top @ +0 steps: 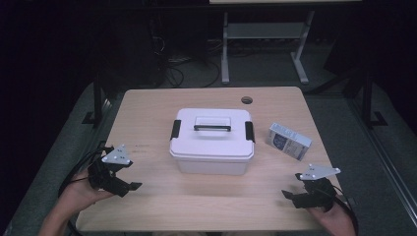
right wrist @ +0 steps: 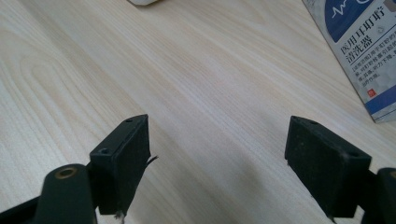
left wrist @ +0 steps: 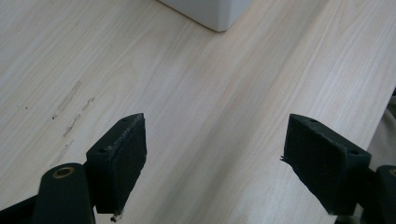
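A white plastic storage box (top: 212,141) with a lid, a black carry handle and black side latches stands shut in the middle of the wooden table (top: 147,113). To its right lies a small blue and white carton (top: 288,141) with printed text, also at the upper right of the right gripper view (right wrist: 362,51). My left gripper (top: 129,189) rests near the front left edge, jaws wide apart over bare wood (left wrist: 215,154). My right gripper (top: 290,197) sits at the front right, open (right wrist: 217,154), nothing between its jaws. A corner of the box (left wrist: 210,11) shows ahead of the left gripper.
A round cable hole (top: 246,100) lies near the table's far edge. Beyond the table stand a white desk frame (top: 265,39) and loose cables on the dark floor. Bare wood stretches along the front between the two grippers.
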Demonstrator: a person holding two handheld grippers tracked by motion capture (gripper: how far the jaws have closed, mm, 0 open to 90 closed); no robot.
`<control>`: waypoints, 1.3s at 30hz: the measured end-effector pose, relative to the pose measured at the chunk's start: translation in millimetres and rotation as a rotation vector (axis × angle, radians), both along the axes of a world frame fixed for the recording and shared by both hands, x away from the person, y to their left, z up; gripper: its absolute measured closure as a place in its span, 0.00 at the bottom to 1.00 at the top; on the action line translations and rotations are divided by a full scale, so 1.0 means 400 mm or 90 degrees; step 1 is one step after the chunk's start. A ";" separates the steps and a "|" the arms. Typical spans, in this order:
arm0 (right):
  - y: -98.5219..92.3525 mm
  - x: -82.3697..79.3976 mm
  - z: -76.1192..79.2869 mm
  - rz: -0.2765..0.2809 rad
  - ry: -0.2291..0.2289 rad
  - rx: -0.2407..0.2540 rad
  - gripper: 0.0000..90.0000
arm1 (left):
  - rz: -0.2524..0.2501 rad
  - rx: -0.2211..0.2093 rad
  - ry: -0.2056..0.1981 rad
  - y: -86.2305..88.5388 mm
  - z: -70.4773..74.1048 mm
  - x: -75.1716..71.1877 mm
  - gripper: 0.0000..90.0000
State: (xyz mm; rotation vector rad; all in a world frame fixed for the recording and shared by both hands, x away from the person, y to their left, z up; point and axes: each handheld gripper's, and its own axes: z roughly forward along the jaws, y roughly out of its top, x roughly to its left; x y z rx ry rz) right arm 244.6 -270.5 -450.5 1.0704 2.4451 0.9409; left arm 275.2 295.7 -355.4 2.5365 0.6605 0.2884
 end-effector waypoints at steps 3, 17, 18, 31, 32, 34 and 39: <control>0.000 0.000 0.001 0.002 -0.003 0.000 0.24 | -0.001 -0.004 0.000 -0.002 0.016 0.003 0.23; 0.002 0.003 0.000 0.009 -0.001 0.001 0.24 | -0.035 0.020 0.006 -0.037 0.103 0.024 0.22; 0.001 0.002 0.000 0.008 0.000 0.001 0.24 | -0.037 0.019 0.005 -0.040 0.109 0.026 0.22; 0.002 0.002 0.001 0.009 0.003 0.004 0.24 | -0.065 0.040 0.006 -0.073 0.155 0.043 0.23; 0.002 0.002 0.001 0.009 0.003 0.004 0.24 | -0.065 0.040 0.006 -0.073 0.155 0.043 0.23; 0.001 0.001 0.001 0.011 0.003 0.007 0.24 | -0.066 0.040 0.007 -0.075 0.158 0.044 0.23; 0.002 0.001 0.000 0.012 0.004 0.007 0.24 | -0.068 0.044 0.009 -0.085 0.166 0.046 0.23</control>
